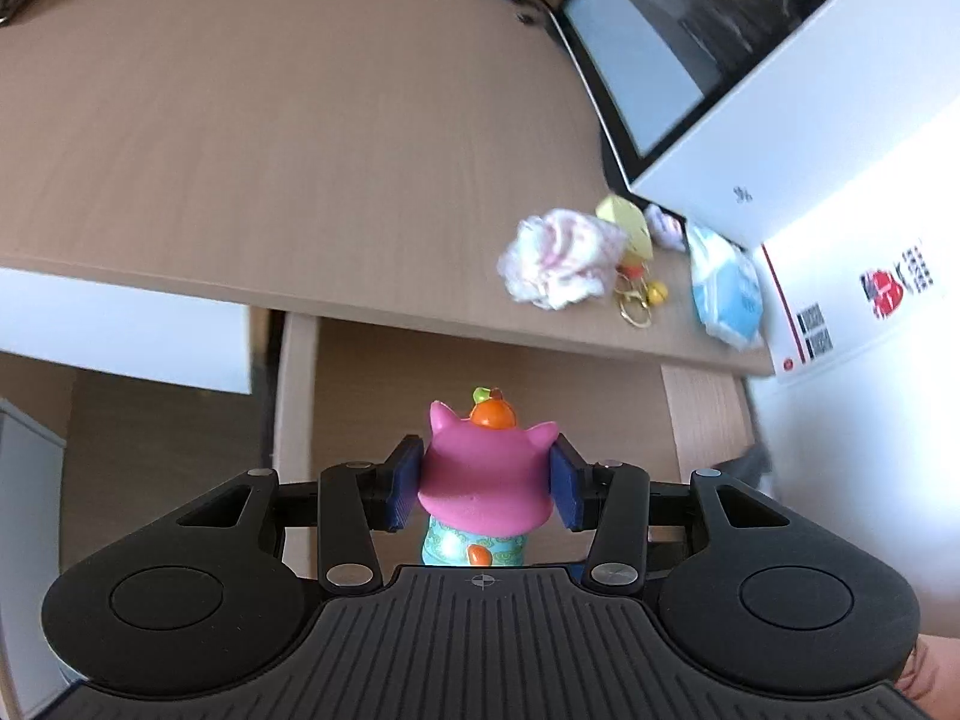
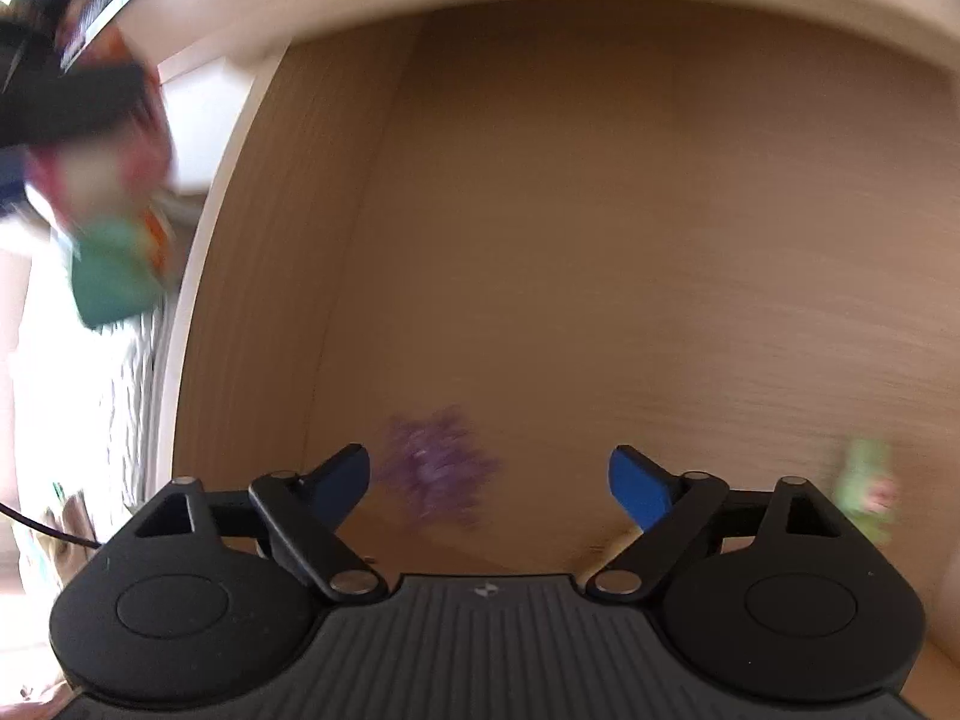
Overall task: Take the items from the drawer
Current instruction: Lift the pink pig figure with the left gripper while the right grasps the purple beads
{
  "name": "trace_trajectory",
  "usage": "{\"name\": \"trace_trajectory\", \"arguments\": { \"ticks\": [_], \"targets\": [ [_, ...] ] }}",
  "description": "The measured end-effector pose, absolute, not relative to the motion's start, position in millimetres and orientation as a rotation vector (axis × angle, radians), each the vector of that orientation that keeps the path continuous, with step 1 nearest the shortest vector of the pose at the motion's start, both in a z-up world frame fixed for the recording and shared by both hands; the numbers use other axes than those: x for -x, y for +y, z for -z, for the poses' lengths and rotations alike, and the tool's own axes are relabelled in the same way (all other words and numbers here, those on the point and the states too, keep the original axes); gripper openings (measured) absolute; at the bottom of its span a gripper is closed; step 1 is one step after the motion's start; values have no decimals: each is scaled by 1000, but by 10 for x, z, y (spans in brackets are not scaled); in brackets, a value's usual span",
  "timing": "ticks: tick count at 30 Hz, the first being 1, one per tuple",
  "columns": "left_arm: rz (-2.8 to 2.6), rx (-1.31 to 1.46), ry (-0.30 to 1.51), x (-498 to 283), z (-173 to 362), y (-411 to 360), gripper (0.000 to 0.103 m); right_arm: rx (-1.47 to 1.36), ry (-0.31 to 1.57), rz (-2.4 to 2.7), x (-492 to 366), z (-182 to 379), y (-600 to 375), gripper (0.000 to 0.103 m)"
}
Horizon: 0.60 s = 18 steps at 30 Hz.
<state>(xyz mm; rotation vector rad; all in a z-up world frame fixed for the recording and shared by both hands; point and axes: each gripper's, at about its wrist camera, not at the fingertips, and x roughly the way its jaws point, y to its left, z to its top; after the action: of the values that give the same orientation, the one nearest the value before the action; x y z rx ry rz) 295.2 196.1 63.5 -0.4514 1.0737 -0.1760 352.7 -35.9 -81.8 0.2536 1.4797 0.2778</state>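
My left gripper (image 1: 487, 457) is shut on a pink toy figure (image 1: 480, 495) with an orange top and a teal patterned base, held above the open wooden drawer (image 1: 372, 372) below the desk edge. In the right wrist view my right gripper (image 2: 489, 462) stands open, pointing down into the drawer (image 2: 600, 240). A blurred purple item (image 2: 438, 471) lies on the drawer floor between and below its blue fingers, not touched by them. A blurred green item (image 2: 867, 492) lies to the right. The left gripper with the toy (image 2: 114, 228) shows blurred at the upper left.
On the wooden desk (image 1: 300, 150) near its right end lie a crumpled pink-white cloth (image 1: 558, 258), a yellow toy (image 1: 630, 228) and a blue-white packet (image 1: 726, 288). A large white box (image 1: 840, 120) stands at the right. The drawer's left wall (image 2: 252, 300) is close.
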Motion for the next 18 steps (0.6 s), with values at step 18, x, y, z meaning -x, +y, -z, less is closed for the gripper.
{"name": "trace_trajectory", "arguments": {
  "ticks": [18],
  "targets": [
    [135,588,1052,-2734,-407,2319,49,172,1583,-289,-3814,1104,574,60]
  ]
}}
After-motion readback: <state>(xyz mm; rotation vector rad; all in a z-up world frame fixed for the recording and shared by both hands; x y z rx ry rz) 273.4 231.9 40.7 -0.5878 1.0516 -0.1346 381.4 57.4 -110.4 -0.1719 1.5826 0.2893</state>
